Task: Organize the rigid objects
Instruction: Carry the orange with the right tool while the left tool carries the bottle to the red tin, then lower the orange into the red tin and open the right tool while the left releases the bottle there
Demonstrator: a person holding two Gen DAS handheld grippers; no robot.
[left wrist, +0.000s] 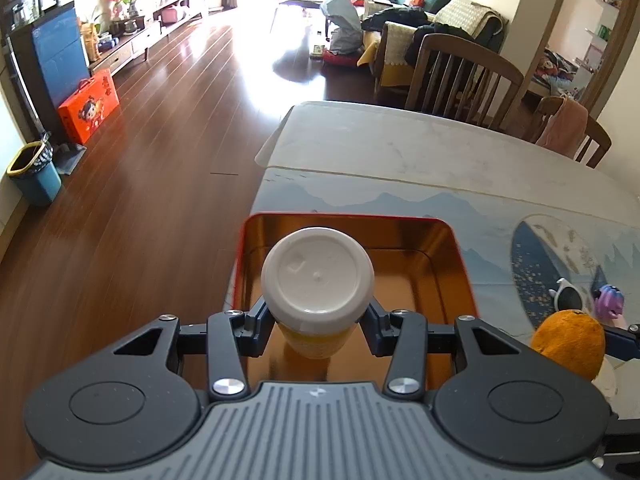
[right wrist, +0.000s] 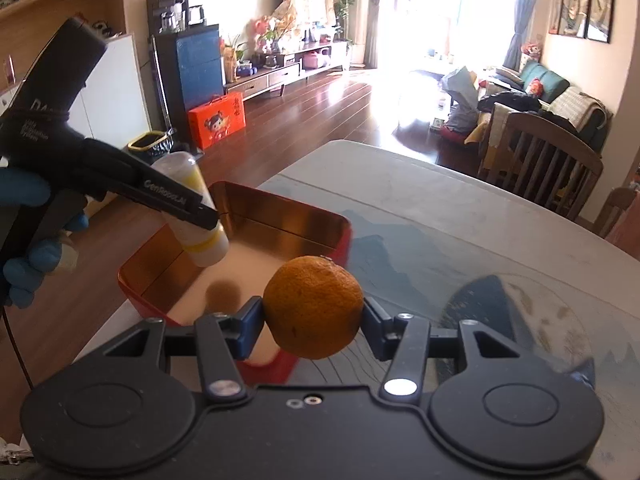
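Note:
My left gripper [left wrist: 318,330] is shut on a white-capped bottle with a yellow band [left wrist: 318,276] and holds it tilted over the red tin box with a golden inside [left wrist: 452,256]. The bottle [right wrist: 200,236] and the left gripper [right wrist: 188,210] also show in the right wrist view, above the box [right wrist: 288,220]. My right gripper [right wrist: 314,320] is shut on an orange [right wrist: 314,306] and holds it just above the box's near right corner. The orange also shows in the left wrist view [left wrist: 568,342].
The box sits at the left edge of a table with a blue landscape cloth [left wrist: 400,192]. White sunglasses [left wrist: 568,298] and a purple toy figure [left wrist: 610,302] lie on the cloth at the right. Wooden chairs [left wrist: 460,76] stand behind the table. Dark wooden floor lies to the left.

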